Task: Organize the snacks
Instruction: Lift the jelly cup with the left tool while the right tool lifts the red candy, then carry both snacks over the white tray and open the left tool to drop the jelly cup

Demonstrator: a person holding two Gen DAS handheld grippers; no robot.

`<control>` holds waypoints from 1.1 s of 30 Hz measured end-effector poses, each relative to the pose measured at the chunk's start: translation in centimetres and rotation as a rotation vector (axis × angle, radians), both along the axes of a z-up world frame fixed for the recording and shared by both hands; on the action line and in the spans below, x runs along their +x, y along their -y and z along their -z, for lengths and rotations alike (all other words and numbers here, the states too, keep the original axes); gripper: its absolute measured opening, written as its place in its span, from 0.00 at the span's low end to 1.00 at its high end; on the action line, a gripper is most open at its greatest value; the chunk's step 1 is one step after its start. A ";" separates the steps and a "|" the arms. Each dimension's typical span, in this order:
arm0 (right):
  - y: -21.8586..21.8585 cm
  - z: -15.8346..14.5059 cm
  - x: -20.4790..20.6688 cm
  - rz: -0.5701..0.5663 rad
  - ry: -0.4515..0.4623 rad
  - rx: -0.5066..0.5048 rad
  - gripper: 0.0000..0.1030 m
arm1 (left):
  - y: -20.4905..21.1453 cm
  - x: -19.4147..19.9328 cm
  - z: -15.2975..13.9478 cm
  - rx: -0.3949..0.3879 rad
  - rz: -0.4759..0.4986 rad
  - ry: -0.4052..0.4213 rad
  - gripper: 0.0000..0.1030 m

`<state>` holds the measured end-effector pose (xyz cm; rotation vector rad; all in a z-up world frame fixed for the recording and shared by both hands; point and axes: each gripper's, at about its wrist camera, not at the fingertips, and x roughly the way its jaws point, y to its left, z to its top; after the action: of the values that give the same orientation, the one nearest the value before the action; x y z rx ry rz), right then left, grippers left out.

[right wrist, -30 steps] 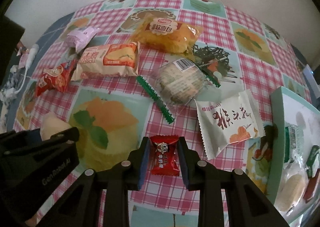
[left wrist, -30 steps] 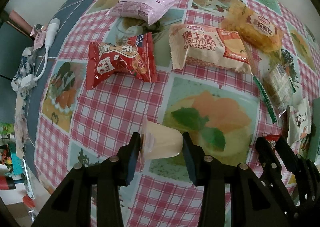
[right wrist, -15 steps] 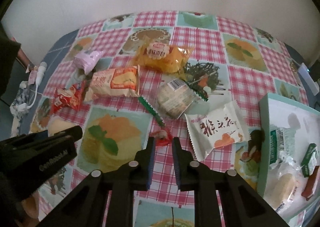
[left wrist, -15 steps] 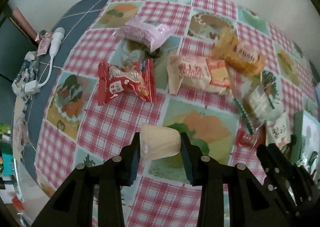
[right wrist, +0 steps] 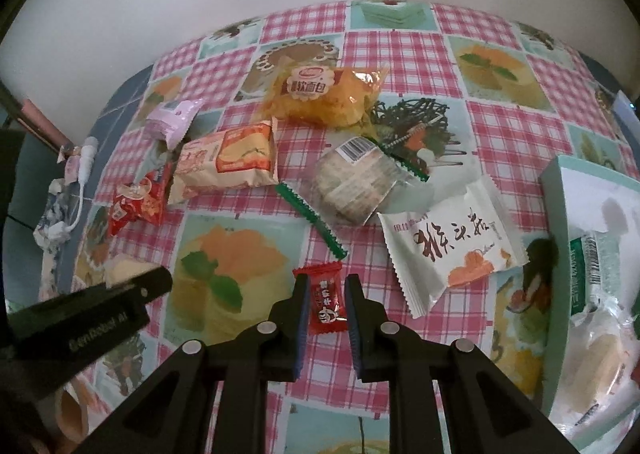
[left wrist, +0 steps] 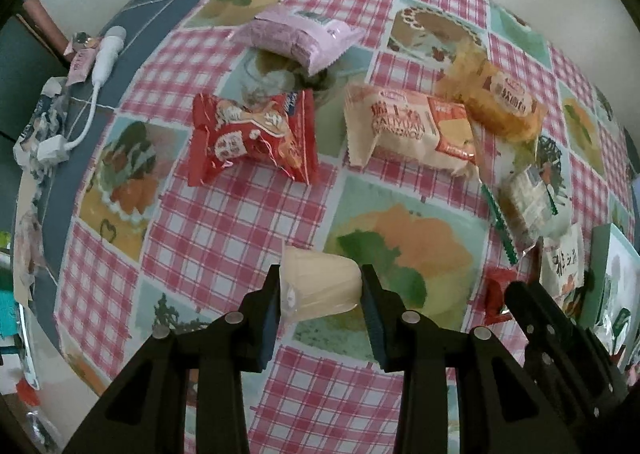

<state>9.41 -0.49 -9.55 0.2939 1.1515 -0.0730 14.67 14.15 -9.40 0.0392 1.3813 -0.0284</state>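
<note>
My left gripper [left wrist: 320, 286] is shut on a pale jelly cup [left wrist: 318, 284], lying on its side between the pads and held above the checked tablecloth [left wrist: 224, 221]. The right gripper [right wrist: 326, 302] is shut on a small red candy [right wrist: 325, 300], also lifted off the cloth. In the left wrist view that candy [left wrist: 496, 296] and the right gripper [left wrist: 520, 300] show at the lower right. Loose snacks lie on the cloth: a red packet [left wrist: 252, 135], a pink packet [left wrist: 298, 35], a Swiss roll pack [left wrist: 412, 129], an orange bread bag [right wrist: 324, 93], a clear cake pack [right wrist: 356, 183] and a white packet [right wrist: 452, 242].
A mint-green box [right wrist: 560, 238] with several snacks in it stands at the right edge. A white charger and cable [left wrist: 84, 101] lie on the dark table edge at the left. The left gripper's body [right wrist: 80, 322] crosses the lower left of the right wrist view.
Both grippers have closed and lifted: the jelly cup and the red candy have come off the cloth, and the table looks farther away in both views.
</note>
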 end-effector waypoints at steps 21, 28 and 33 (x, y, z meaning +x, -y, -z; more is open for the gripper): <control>-2.7 2.1 1.0 -0.090 -0.033 -0.155 0.22 | 0.3 -0.4 1.5 0.003 0.007 -0.035 0.38; -2.7 1.3 0.8 -0.101 -0.033 -0.162 0.20 | 0.1 -0.1 0.7 0.001 0.001 -0.016 0.38; -2.3 0.1 0.4 -0.092 -0.008 -0.145 0.20 | -0.2 -0.1 -0.7 -0.018 -0.009 0.016 0.38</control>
<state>9.79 1.83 -9.69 0.1119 1.1599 -0.0770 14.61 14.35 -8.72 0.0174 1.3655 -0.0329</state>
